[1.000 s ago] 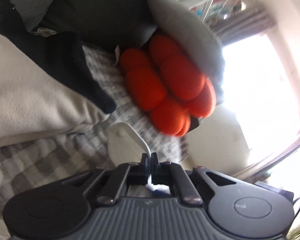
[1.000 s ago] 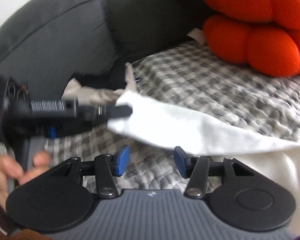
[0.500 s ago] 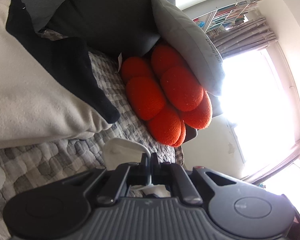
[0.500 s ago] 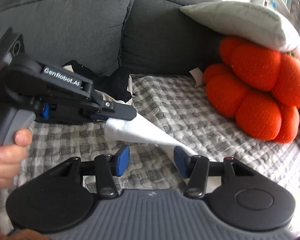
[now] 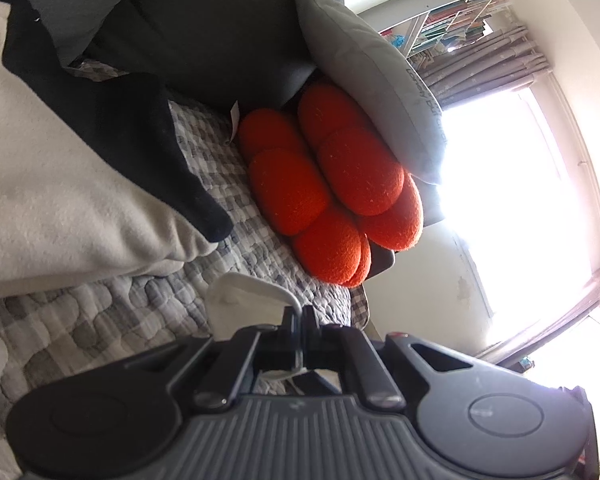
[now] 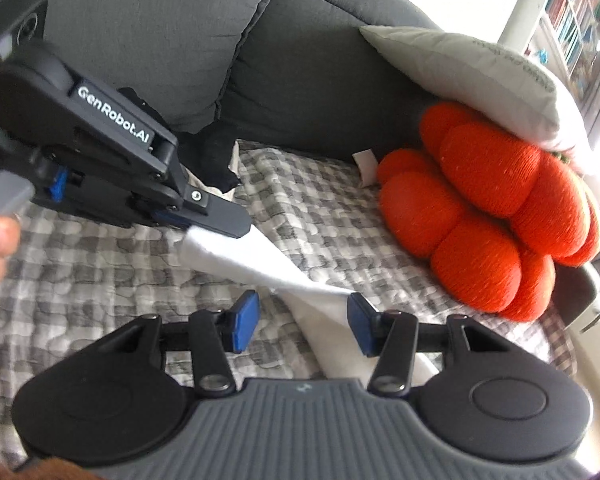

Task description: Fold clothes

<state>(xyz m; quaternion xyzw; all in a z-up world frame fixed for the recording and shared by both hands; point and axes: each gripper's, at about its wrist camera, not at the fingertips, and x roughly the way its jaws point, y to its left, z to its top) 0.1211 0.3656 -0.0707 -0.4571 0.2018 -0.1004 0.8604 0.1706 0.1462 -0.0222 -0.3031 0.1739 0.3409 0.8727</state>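
Observation:
My left gripper [image 5: 299, 312] is shut on a corner of a white garment [image 5: 244, 300]. In the right wrist view the left gripper [image 6: 236, 226] holds that white garment [image 6: 260, 260] above the checked sofa cover, and the cloth hangs in a twisted strip down to the lower right. My right gripper [image 6: 304, 322] is open, its blue pads on either side of the strip just in front of it, not touching. A cream and black garment [image 5: 60, 184] lies piled on the sofa at the left.
A checked grey quilt [image 6: 320, 208] covers the seat of a dark grey sofa [image 6: 180, 40]. An orange knotted cushion [image 6: 488, 216] and a grey pillow [image 6: 460, 72] lie at the right end. A bright window [image 5: 520, 184] and a bookshelf are beyond.
The left gripper has lifted the white garment's corner higher, so the cloth now hangs as a narrow twisted strip. The right gripper has moved closer to the strip and stays open.

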